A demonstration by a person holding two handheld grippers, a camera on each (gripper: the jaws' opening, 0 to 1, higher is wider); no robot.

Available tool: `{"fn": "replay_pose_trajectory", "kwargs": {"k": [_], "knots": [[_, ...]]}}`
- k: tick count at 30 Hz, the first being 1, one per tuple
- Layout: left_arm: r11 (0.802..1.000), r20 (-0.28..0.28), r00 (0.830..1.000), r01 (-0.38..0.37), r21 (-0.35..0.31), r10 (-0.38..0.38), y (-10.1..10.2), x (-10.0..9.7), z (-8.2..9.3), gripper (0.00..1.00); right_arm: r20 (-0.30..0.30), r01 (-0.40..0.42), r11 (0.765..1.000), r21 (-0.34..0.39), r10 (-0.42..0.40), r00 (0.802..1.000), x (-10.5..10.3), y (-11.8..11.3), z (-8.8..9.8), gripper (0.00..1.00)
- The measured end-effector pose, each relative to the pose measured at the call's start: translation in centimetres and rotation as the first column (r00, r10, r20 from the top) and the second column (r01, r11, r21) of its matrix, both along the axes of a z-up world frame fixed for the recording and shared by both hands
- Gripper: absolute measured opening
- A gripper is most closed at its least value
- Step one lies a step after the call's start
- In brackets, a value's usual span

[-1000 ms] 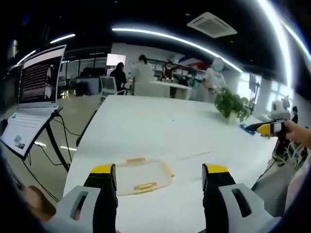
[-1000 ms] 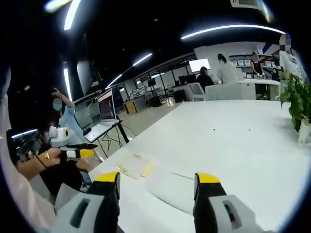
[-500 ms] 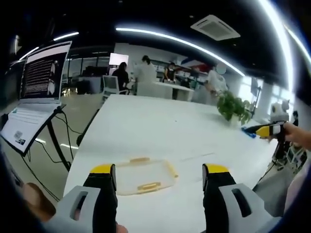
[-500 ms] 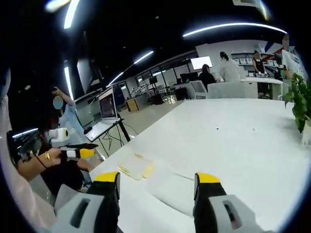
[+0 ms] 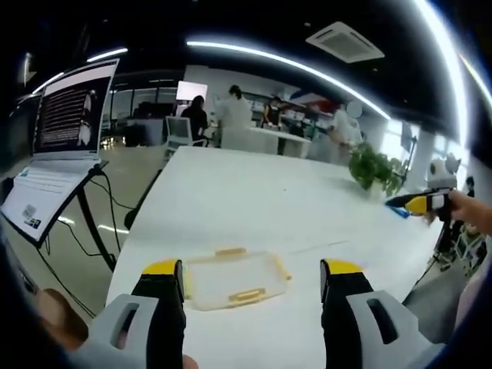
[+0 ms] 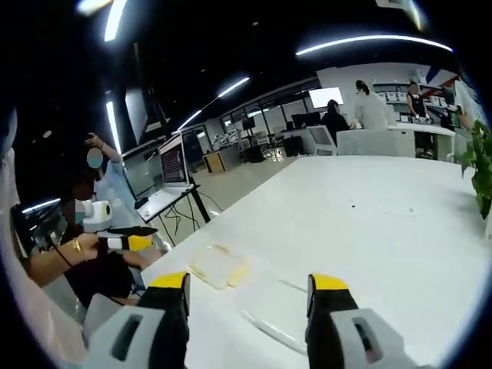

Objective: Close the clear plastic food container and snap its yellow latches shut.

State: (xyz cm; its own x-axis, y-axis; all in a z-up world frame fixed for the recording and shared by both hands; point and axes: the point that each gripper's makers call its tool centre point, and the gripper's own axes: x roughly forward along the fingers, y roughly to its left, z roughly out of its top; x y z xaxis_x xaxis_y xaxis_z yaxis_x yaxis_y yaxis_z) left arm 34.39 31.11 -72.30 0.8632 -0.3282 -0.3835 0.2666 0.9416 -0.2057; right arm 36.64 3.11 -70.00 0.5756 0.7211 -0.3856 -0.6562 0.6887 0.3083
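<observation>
Clear plastic with yellow latches: in your left gripper view the container (image 5: pixel 234 278) lies flat on the white bench (image 5: pixel 261 207), its long axis running left to right across the view, slightly raised toward the right. One yellow latch (image 5: pixel 247 295) sits on its near long edge, another (image 5: pixel 231 251) on the far long edge, and a third yellow strip (image 5: pixel 282 267) runs along its right short end. It lies just beyond your left gripper (image 5: pixel 251 270), between the two yellow-tipped jaws but closer to the left one; nothing touches it. Your jaws are spread wide and hold nothing. Far right, your right gripper (image 5: pixel 415 204) comes in, held in a hand (image 5: pixel 470 211) off the bench edge; from here you cannot tell how its jaws stand. A potted plant (image 5: pixel 373 167) stands on the far right of the bench, and a laptop (image 5: pixel 58 154) on a stand sits off to the left.

In your right gripper view the container (image 6: pixel 218 268) lies near the bench's (image 6: pixel 369 223) left edge, ahead of and just right of the left jaw, apart from both. Its long axis runs from near left to far right. A separate clear rim (image 6: pixel 273 331) lies on the bench between the jaws, nearer to you. Your right gripper (image 6: pixel 247 280) has its jaws spread and empty. At the left, a hand holds your left gripper (image 6: pixel 127 240) off the bench.
</observation>
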Motion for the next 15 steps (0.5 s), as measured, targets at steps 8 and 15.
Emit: {"fn": "replay_pose_trajectory", "kwargs": {"k": [8,15], "knots": [[1.000,-0.008,1.000,0.012,0.004,-0.012,0.2,1.0,-0.5,0.72,-0.004,-0.024,1.000,-0.014,0.024,1.000,0.7,1.0,-0.5,0.60],[0.999,-0.016,0.999,0.031,0.032,-0.030,0.7,2.0,-0.9,0.73,-0.014,-0.060,0.998,-0.030,0.059,0.998,1.0,2.2,-1.2,0.60]]}}
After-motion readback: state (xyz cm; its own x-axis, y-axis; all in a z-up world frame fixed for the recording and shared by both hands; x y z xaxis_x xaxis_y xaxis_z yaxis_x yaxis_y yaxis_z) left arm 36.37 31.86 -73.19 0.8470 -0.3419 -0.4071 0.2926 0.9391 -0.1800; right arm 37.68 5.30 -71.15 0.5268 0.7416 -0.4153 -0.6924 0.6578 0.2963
